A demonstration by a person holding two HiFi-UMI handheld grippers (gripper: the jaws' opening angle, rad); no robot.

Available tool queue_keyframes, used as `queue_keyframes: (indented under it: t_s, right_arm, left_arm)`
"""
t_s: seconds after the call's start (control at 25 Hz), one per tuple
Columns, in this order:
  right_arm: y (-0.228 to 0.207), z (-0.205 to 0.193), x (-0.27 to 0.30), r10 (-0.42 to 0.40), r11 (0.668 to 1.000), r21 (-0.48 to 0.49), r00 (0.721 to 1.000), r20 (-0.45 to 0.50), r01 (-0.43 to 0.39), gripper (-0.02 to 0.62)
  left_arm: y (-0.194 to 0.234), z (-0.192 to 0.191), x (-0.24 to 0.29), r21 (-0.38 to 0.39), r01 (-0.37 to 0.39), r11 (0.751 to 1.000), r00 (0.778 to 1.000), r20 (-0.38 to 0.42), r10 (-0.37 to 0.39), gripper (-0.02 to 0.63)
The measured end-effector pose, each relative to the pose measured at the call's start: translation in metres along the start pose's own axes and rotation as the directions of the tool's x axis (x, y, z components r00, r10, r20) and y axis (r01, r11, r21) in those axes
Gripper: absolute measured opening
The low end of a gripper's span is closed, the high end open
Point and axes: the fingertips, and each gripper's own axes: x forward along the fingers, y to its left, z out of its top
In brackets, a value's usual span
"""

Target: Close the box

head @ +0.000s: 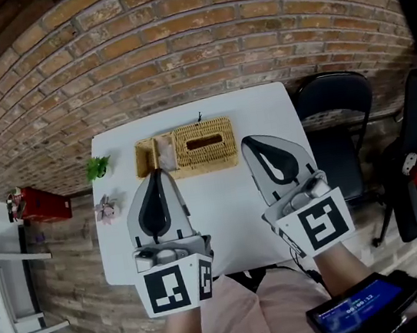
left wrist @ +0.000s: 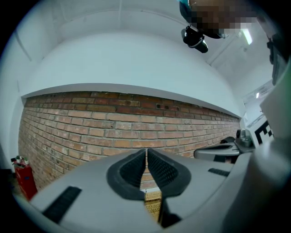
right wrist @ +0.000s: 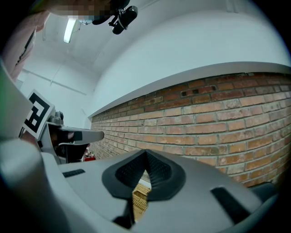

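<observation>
**A:** What fills the back of the scene?

**B:** A brick wall (head: pixel 174 43). A white table (head: pixel 223 214) stands with its far edge against it, and a black chair (head: pixel 334 116) is off the table's right edge.

**A:** And the two grippers?

**B:** Both are held level over the near half of the table, pointing at the wall. The left gripper (left wrist: pixel 146 152) has its jaws pressed together with nothing between them. The right gripper (right wrist: pixel 145 155) is likewise closed and empty.

**A:** Where is the box?

**B:** The woven box (head: pixel 204 145) sits at the middle of the far edge. It has a dark slot in its top, and its left end looks open, with something pale inside. Both gripper tips are near its front side; I can't tell whether either touches it.

**A:** Anything smaller?

**B:** A small green plant (head: pixel 98 167) sits at the far left corner, and a pinkish one (head: pixel 107 209) further along the left edge.
</observation>
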Motion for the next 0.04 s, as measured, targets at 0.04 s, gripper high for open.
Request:
queue_keyframes:
  t_s: [0.04]
  right_arm:
    - [0.0001,-0.0002,0.0001,0.001,1.0,0.0,1.0,0.0,-0.001,-0.002]
  left_arm:
    - [0.0,-0.0002,-0.0001,0.001,-0.001,1.0,1.0,-0.001,0.001,0.021]
